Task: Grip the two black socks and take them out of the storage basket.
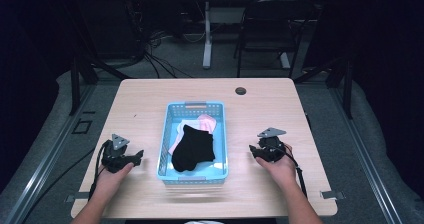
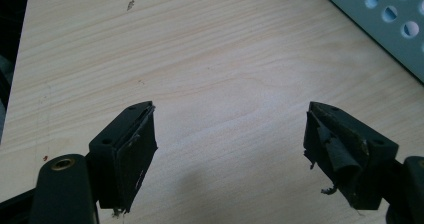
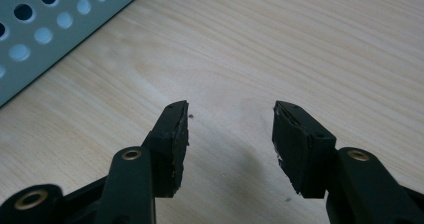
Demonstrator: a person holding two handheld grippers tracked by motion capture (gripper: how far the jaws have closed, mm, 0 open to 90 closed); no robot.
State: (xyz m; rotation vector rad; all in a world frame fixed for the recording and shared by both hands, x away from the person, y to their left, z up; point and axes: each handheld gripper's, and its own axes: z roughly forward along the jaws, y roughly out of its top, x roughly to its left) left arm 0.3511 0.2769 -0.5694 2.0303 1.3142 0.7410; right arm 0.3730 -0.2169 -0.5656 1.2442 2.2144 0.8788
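A light blue perforated basket stands in the middle of the wooden table. Inside it a black garment lies on top of pink and white cloth. My left gripper rests on the table left of the basket, jaws wide open over bare wood, with the basket wall at the upper right of its own view. My right gripper rests right of the basket, open with nothing between its jaws; the basket wall stands at its upper left.
A dark round grommet sits near the table's far edge. Beyond the table stand a black chair and a white table leg, with cables on the floor. Bare wood lies to both sides of the basket.
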